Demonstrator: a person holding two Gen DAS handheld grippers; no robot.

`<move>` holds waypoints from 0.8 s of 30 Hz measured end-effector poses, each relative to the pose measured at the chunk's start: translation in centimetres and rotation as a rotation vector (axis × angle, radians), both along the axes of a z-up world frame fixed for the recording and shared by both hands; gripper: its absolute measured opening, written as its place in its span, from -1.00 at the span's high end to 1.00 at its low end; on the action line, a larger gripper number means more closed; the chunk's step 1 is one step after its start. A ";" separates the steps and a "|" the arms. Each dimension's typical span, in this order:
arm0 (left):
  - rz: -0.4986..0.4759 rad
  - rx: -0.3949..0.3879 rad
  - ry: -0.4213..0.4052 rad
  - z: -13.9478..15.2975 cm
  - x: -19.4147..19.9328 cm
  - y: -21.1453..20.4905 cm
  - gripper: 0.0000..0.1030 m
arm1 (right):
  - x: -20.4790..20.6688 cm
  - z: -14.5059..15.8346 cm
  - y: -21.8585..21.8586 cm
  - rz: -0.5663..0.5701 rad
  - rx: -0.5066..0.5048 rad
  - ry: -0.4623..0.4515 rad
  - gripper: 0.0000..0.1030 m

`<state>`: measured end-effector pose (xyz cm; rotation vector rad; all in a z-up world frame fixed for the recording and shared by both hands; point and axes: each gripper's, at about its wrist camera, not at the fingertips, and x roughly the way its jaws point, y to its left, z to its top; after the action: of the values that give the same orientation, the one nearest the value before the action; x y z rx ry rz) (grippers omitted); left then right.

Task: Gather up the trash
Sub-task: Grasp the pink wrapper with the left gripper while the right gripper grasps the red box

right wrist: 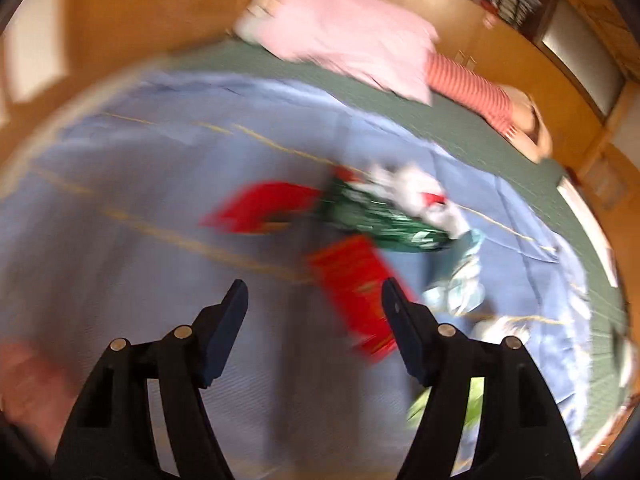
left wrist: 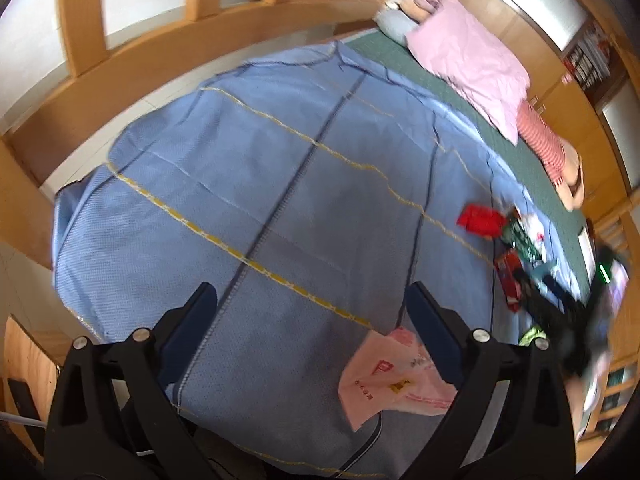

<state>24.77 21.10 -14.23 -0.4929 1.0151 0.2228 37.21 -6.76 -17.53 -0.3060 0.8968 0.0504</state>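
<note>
Left gripper [left wrist: 310,304]: my fingers are spread wide and carry nothing; they hang over the blue blanket [left wrist: 260,168], lower centre of the left wrist view.
Pink bag [left wrist: 394,380]: lies flat on the blanket, lower right of centre in that view, its edge just beside my inner right finger. I judge it to be the collection bag, though I cannot confirm that.
Trash cluster: red wrapper [right wrist: 260,206] at mid frame of the right wrist view, green wrapper [right wrist: 380,220] touching it on the right, red packet [right wrist: 356,288] below them, white crumpled pieces [right wrist: 420,196] further right. The view is blurred, so I cannot tell finer detail.
Right gripper [right wrist: 314,298]: fingers released, nothing between them; the red packet shows just beside my right fingertip.
Step in hand: approach to the first pickup, none gathered yet.
Next move: lower the right gripper onto the red packet, straddle one edge, and close without pinching the blanket.
</note>
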 end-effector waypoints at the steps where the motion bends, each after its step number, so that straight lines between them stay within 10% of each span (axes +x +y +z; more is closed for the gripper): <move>1: -0.024 -0.006 0.008 -0.2 0.2 -0.3 -0.87 | 1.1 -0.8 -0.6 -0.022 -0.024 0.025 -0.32; 17: -0.353 -0.041 0.144 -5.6 2.1 -8.1 -0.90 | -4.9 -3.5 0.0 0.079 -0.028 0.183 -0.22; 21: -0.397 -0.046 0.123 -6.9 1.9 -9.6 -0.59 | -7.4 -2.6 -0.3 0.073 0.010 0.199 -0.21; 24: -0.447 -0.073 0.062 -6.5 1.7 -10.1 0.07 | -9.2 -1.5 -0.7 0.056 0.020 0.174 0.41</move>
<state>26.42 10.99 -20.77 -0.3154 1.1695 -0.1990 28.02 -7.48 -19.05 -0.3111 1.0598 0.1400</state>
